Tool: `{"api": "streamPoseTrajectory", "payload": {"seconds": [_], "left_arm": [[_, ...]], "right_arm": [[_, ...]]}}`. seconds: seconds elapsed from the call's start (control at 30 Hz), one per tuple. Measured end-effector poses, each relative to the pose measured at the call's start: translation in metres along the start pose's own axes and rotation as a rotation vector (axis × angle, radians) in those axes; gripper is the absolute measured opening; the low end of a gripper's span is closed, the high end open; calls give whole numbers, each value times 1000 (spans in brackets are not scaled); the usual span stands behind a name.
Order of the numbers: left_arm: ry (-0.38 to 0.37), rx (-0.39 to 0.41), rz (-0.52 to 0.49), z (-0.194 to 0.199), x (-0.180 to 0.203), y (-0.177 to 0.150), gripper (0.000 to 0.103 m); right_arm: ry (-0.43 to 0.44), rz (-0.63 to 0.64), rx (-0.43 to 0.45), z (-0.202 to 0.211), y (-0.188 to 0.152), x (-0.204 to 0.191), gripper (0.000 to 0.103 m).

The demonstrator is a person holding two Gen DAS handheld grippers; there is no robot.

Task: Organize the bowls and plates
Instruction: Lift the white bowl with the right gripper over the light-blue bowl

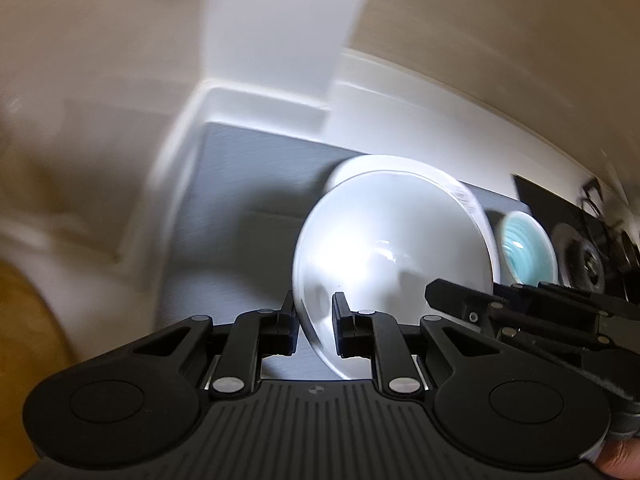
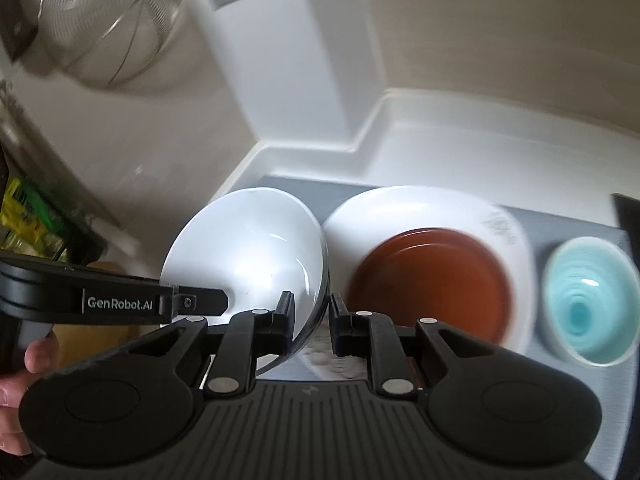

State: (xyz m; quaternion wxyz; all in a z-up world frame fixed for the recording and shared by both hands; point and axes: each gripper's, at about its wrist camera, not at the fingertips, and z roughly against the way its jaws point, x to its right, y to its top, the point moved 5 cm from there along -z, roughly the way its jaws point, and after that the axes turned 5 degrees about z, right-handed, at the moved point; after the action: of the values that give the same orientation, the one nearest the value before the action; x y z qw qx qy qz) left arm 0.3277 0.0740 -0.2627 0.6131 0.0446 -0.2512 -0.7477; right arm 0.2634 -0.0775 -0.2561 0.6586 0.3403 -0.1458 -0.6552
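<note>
A white bowl (image 1: 392,248) (image 2: 248,248) is held tilted above the grey mat (image 1: 248,184). My left gripper (image 1: 315,318) is shut on its left rim. My right gripper (image 2: 311,320) is shut on its right rim, and it shows at the right of the left wrist view (image 1: 460,300). The left gripper's finger (image 2: 196,302) crosses the right wrist view. Behind sits a white plate (image 2: 360,216) bearing a brown plate (image 2: 432,276). A light blue bowl (image 2: 588,308) (image 1: 524,252) stands on the mat to the right.
The mat lies on a white counter (image 2: 440,144) in a corner by a white pillar (image 2: 304,60). A metal mesh strainer (image 2: 108,20) hangs at upper left. A black stove burner (image 1: 584,260) is at far right. A wooden surface (image 1: 24,340) is at lower left.
</note>
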Motion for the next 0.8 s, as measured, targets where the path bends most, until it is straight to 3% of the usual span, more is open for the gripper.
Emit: {"api": "streamPoseTrajectory", "payload": {"seconds": [0.57,0.8], "left_arm": [[-65,9,-299,-5,146,19,18],[-99,0,-379,-15,195,28,18]], "right_arm": [[-161,-160,151,92,-8,100,19],[-214,-223,199,123,-10,144,19]]}}
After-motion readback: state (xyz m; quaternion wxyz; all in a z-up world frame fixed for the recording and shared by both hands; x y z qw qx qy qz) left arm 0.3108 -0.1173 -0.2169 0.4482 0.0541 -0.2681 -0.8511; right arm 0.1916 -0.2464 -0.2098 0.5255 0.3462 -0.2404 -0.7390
